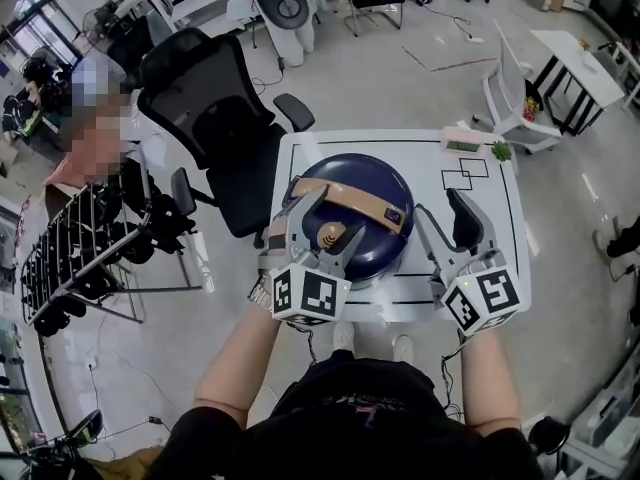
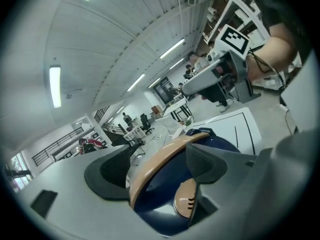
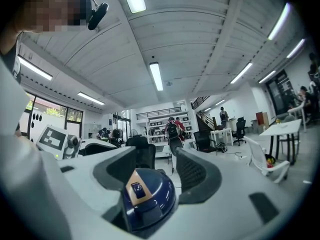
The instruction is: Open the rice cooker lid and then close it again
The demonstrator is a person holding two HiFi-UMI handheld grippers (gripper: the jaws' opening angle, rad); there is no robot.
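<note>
A dark blue rice cooker with a tan handle across its lid sits on the white table; the lid looks shut. My left gripper is open over the lid's near side, beside a round tan cap. In the left gripper view the tan handle runs between the spread jaws of the left gripper. My right gripper is open just right of the cooker, holding nothing. The right gripper view shows the cooker low between the jaws of the right gripper.
A black office chair stands against the table's far left side. A small pink box and a green plant sit at the far right corner. A wire rack is on the floor at left.
</note>
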